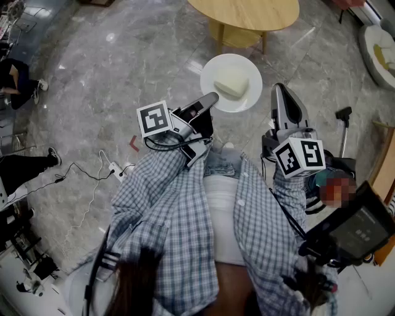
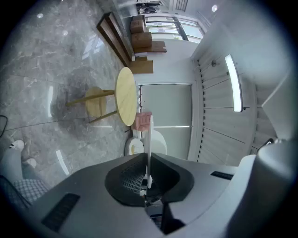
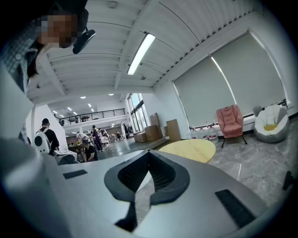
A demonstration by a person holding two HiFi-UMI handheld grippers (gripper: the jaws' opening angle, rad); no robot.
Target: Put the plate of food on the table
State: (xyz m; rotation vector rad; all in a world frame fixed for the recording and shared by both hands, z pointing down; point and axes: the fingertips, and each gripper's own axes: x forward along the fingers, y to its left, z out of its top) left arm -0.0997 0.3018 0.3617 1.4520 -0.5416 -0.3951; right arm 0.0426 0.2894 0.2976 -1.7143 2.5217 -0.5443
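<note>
grey left gripper [image 1: 212,97] clamped on rim of white round plate [image 1: 213,71] with pale food block [image 1: 231,83], short of round wooden table [image 1: 247,12] edge; right gripper [image 1: 281,91] closed, empty. mid-carry; next: reach forward, lower level.

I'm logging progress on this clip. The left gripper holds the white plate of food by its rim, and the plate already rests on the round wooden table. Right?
No. The left gripper does hold the white plate of food by its rim, but the plate is not on the round wooden table: the head view shows it held over the marble floor, short of the table.
</note>
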